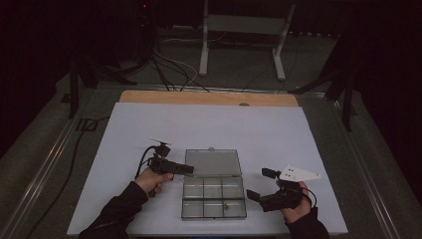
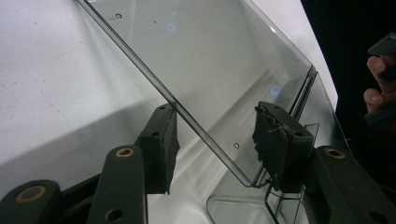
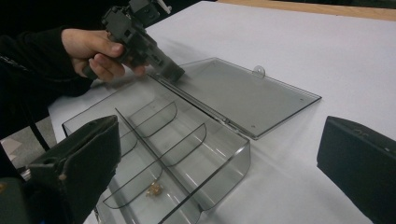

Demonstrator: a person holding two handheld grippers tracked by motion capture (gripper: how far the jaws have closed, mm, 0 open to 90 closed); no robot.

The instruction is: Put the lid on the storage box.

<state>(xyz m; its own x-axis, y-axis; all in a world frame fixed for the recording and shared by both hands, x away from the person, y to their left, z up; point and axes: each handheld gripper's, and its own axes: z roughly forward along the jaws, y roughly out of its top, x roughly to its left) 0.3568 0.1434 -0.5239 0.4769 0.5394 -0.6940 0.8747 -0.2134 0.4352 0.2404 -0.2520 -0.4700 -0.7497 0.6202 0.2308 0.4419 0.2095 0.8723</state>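
Note:
A clear smoky plastic compartment box lies on the white table top with its lid folded open and flat behind it. One front compartment holds a small golden piece. My left gripper sits at the lid's left corner by the hinge. In the left gripper view its jaws straddle that corner's edge, and I see no pad pressing on it. My right gripper hovers just right of the box, open, its jaws wide apart and holding nothing.
The white sheet covers a wooden table whose far edge shows at the back. Cables and a white frame's legs stand on the floor beyond. Bare sheet lies behind and to either side of the box.

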